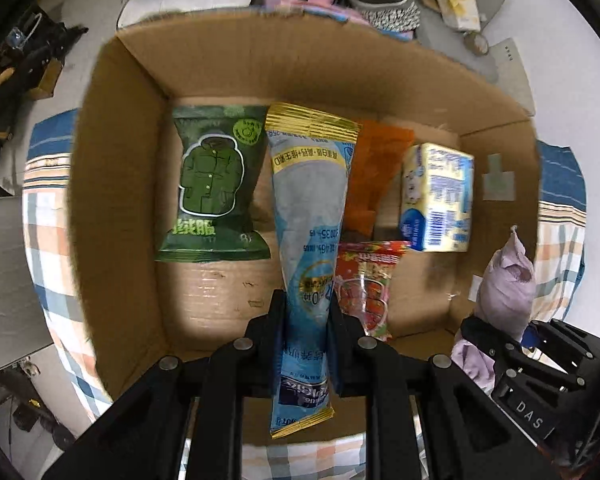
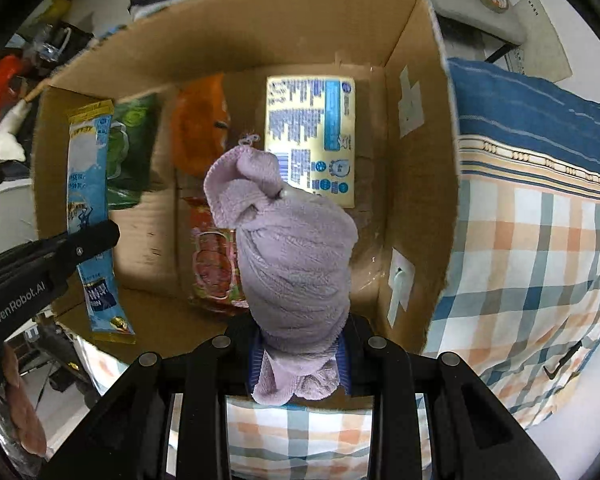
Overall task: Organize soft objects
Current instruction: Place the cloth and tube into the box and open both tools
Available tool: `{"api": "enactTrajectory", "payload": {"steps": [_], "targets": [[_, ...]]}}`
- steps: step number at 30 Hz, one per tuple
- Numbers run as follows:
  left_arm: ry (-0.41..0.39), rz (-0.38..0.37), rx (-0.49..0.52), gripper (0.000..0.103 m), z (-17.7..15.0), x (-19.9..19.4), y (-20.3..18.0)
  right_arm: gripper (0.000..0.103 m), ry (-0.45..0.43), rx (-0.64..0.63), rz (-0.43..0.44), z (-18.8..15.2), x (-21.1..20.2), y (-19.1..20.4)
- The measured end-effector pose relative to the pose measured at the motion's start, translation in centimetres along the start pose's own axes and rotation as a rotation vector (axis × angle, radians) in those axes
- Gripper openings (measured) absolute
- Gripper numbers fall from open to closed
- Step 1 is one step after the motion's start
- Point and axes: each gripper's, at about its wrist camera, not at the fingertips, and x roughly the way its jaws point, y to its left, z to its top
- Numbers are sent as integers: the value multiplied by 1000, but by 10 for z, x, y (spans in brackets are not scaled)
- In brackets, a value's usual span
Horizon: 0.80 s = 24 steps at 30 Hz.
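A long blue pouch hangs over the open cardboard box, pinched near its lower end by the left gripper, whose jaws are closed narrowly on it. Beside it, the right gripper clamps a rolled lilac towel, also held above the box, towards its right side. Already lying on the box floor are a green snack bag, an orange packet, a red candy bag and a yellow-and-blue tissue pack. Judging by this, sorting is well along: four items are in, two are in hand and not yet dropped; whether more remain on the checked bedsheet cannot be told
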Motion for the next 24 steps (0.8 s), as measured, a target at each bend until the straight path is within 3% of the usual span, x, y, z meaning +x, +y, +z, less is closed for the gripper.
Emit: {"api": "enactTrajectory", "payload": {"steps": [5, 10, 14, 18, 24], "targets": [[48, 7, -2, 18, 4, 20, 2, 32, 45, -9, -33, 7, 23, 0], [87, 42, -12, 20, 3, 27, 0, 41, 78, -17, -55, 9, 30, 4], [71, 43, -19, 24, 0, 20, -1, 56, 67, -19, -44, 7, 24, 5], [46, 47, -19, 27, -4, 7, -2, 60, 37, -17, -42, 2, 11, 5], [-22, 36, -16, 43, -26, -16, -5, 71, -16, -18, -20, -13, -6, 7]]}}
